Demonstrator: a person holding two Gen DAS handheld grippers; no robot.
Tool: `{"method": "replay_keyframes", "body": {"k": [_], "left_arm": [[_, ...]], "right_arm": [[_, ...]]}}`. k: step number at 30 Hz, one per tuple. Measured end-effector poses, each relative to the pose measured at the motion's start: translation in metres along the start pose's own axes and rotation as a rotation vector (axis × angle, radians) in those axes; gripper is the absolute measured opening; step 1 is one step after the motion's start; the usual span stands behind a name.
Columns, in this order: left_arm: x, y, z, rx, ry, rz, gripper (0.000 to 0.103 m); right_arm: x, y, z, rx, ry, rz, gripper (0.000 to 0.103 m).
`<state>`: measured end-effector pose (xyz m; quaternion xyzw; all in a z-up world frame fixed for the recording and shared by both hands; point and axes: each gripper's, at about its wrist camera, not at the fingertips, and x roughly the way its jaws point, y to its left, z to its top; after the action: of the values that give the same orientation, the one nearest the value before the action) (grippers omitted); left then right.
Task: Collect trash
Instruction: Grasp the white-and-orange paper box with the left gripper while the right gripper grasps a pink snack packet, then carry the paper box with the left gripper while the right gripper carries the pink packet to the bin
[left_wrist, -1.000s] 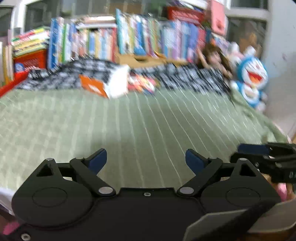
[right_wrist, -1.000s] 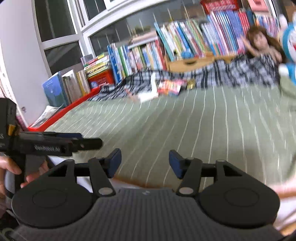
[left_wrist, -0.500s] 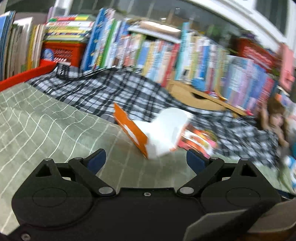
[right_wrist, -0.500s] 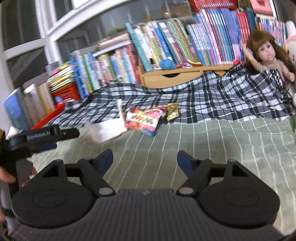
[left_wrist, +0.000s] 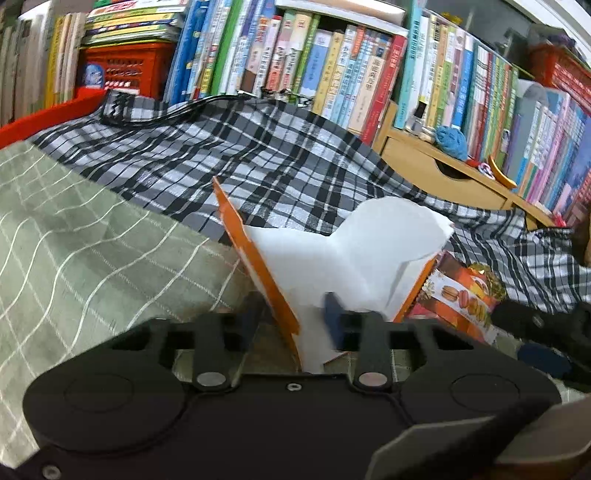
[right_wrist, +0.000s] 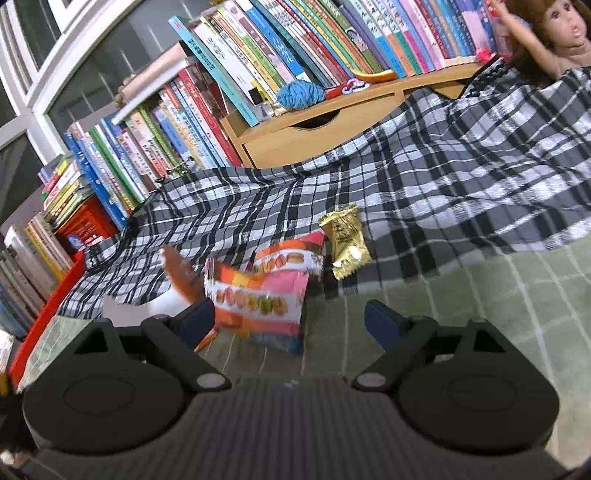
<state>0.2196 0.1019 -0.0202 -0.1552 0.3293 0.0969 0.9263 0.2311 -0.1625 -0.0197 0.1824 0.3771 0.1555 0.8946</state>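
An orange and white torn carton (left_wrist: 332, 258) stands on the green striped bedspread (left_wrist: 74, 258). My left gripper (left_wrist: 295, 317) is closing on its orange side wall, which sits between the pads. A pink and orange snack bag (right_wrist: 258, 295) lies just right of the carton (right_wrist: 162, 302). My right gripper (right_wrist: 291, 321) hangs over that snack bag (left_wrist: 458, 295) with its jaws opening wide and not touching it. A gold wrapper (right_wrist: 345, 236) lies beyond on the plaid blanket (right_wrist: 443, 184).
Rows of books (left_wrist: 332, 74) and a wooden drawer box (right_wrist: 314, 125) back the bed. A red crate (left_wrist: 122, 70) and red rail stand at the left, a doll (right_wrist: 554, 33) at the far right. A blue yarn ball (right_wrist: 299, 94) rests on the box.
Both grippers have moved forward over the bed to the trash. The left jaws went from wide open to closed around the carton wall. The right jaws spread wider.
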Motion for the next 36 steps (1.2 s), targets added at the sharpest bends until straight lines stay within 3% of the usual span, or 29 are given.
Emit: {"method": "replay_keyframes", "body": {"k": [3,4,6,8,10,21,36], "left_arm": [[-0.002,0.001,0.002,0.015,-0.01,0.016,0.014],[-0.003,0.002,0.003,0.013,-0.009,0.012,0.012],[-0.006,0.003,0.003,0.016,-0.01,0.006,0.01],[-0.011,0.004,0.003,0.024,-0.013,0.002,0.009],[-0.02,0.004,0.002,0.034,-0.023,-0.003,0.008],[-0.087,0.004,-0.016,0.082,-0.055,-0.088,0.007],[-0.206,0.018,-0.09,0.154,0.0,-0.296,0.007]], "right_arm": [[0.015,0.003,0.0,0.003,0.015,0.009,0.095],[0.016,0.004,-0.001,0.004,0.02,0.02,0.091],[0.018,0.005,-0.004,0.01,0.044,0.045,0.069],[0.013,0.007,-0.008,-0.004,0.06,0.052,0.035],[0.004,0.01,-0.013,-0.039,0.049,0.06,0.027],[-0.077,0.025,-0.033,-0.163,-0.023,0.081,0.025],[-0.195,0.0,-0.096,-0.184,-0.07,0.065,0.025]]}}
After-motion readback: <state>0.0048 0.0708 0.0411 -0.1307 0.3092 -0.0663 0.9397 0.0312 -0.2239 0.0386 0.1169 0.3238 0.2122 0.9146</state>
